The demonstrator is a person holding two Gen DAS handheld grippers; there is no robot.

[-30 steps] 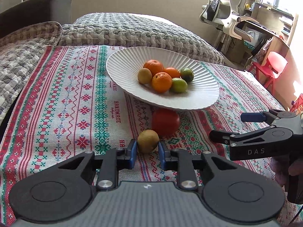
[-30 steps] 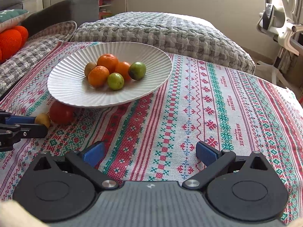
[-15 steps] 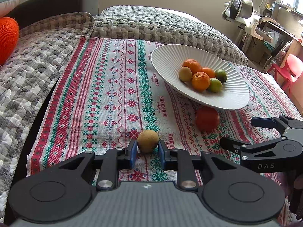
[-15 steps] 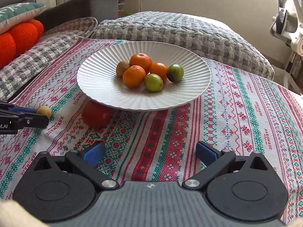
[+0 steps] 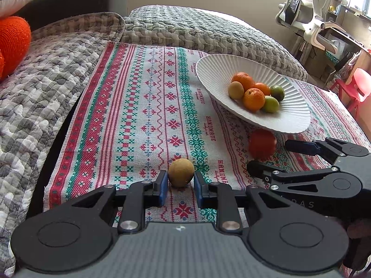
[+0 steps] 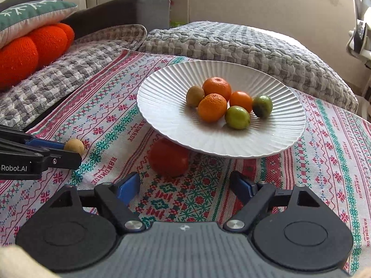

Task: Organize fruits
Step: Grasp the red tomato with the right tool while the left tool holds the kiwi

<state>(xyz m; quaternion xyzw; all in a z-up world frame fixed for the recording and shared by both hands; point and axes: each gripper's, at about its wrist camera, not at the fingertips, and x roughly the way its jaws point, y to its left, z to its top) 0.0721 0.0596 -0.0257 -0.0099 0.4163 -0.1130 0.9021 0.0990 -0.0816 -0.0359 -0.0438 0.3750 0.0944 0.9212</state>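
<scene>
My left gripper (image 5: pixel 179 186) is shut on a small tan round fruit (image 5: pixel 181 172) and holds it over the patterned cloth, left of the plate; the fruit also shows in the right wrist view (image 6: pixel 74 146). A white ribbed plate (image 6: pixel 167 115) holds several fruits: oranges (image 6: pixel 212 107), green ones (image 6: pixel 237 117) and a tan one (image 6: pixel 194 96). A red tomato (image 6: pixel 168 161) lies on the cloth, partly under the plate's near rim. My right gripper (image 6: pixel 184 186) is open and empty, just in front of the tomato.
The patterned cloth (image 5: pixel 143 106) covers a bed with grey quilts (image 5: pixel 41 74). Orange cushions (image 6: pixel 30 51) and a green pillow lie at the left. An office chair (image 5: pixel 308 20) and a red child's chair (image 5: pixel 357 88) stand at the right.
My left gripper has carried the tan fruit leftward, away from the tomato and the plate. My right gripper has moved left toward the tomato, still open.
</scene>
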